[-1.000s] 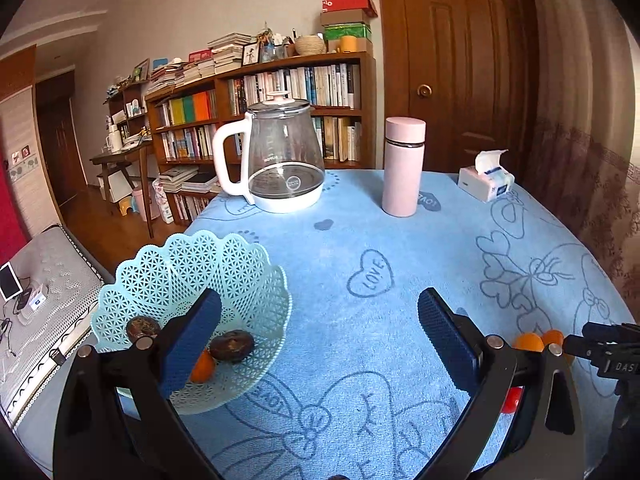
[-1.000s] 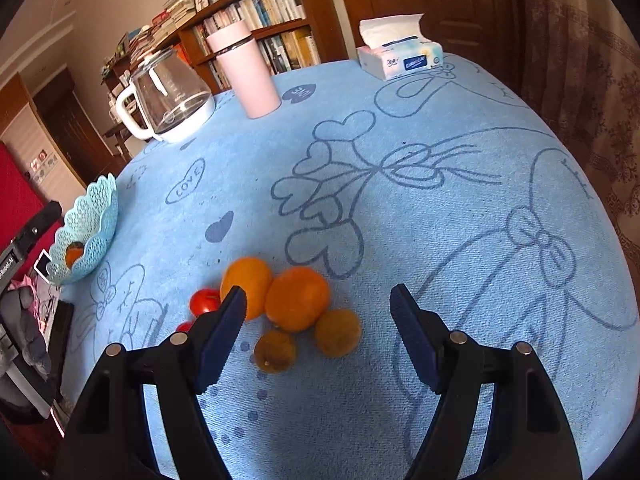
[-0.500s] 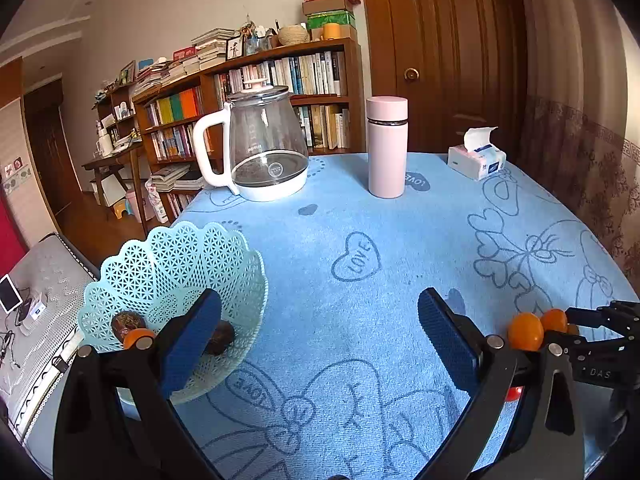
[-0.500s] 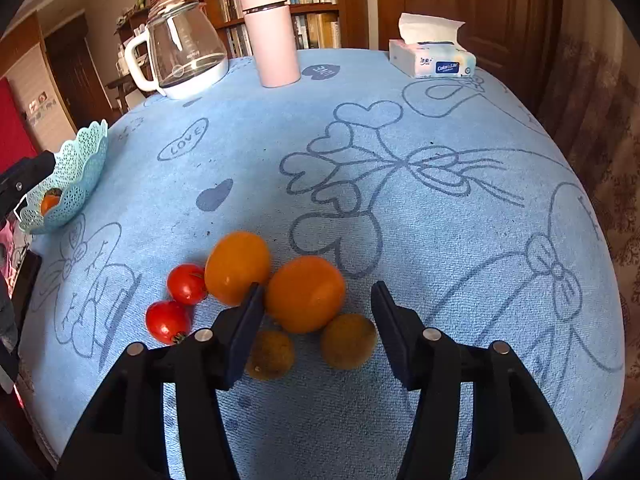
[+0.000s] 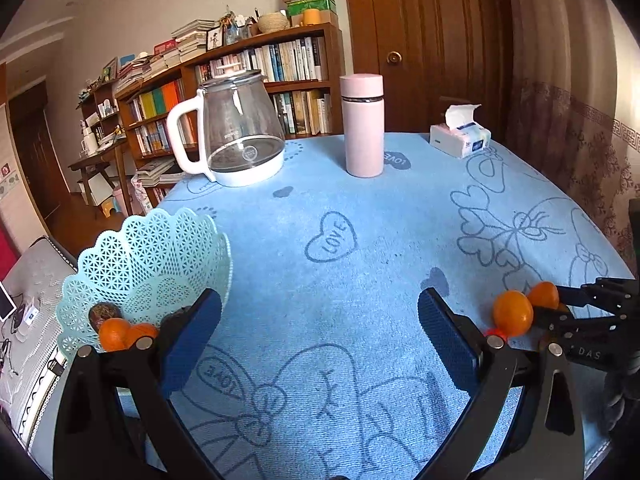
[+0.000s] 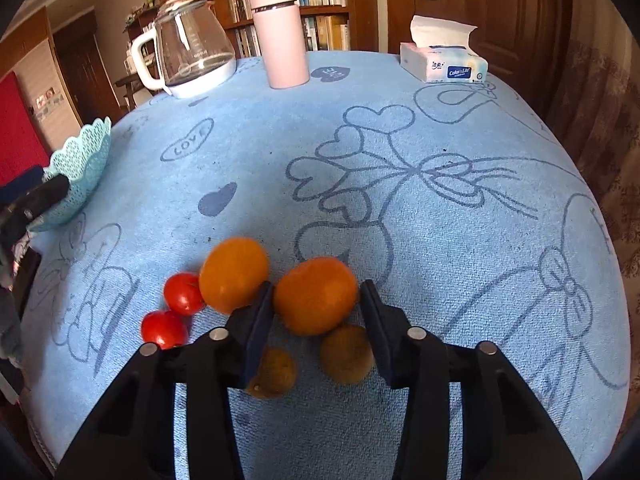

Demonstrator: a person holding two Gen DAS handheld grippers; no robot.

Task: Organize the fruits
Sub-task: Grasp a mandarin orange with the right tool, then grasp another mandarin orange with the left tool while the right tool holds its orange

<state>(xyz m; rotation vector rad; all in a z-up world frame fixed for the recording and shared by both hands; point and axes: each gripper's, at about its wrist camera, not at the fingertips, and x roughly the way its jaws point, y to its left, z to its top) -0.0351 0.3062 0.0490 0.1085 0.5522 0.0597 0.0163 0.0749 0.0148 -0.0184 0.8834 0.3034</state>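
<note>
Right gripper (image 6: 316, 308) has its fingers pressed on an orange (image 6: 315, 295) sitting on the tabletop (image 6: 440, 240), another orange (image 6: 233, 275) at its 9 o'clock (two tomatoes beyond). Left gripper (image 5: 320, 320) gapes wide, empty, by the basket (image 5: 152, 256).

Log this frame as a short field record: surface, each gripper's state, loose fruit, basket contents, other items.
surface: table under a blue cloth
right gripper: fingers closed around an orange
left gripper: open, empty, beside the basket
loose fruit: second orange, two tomatoes, two small brownish fruits
basket: mint lattice, holds orange and dark fruits
other items: glass kettle, pink bottle, tissue box
</note>
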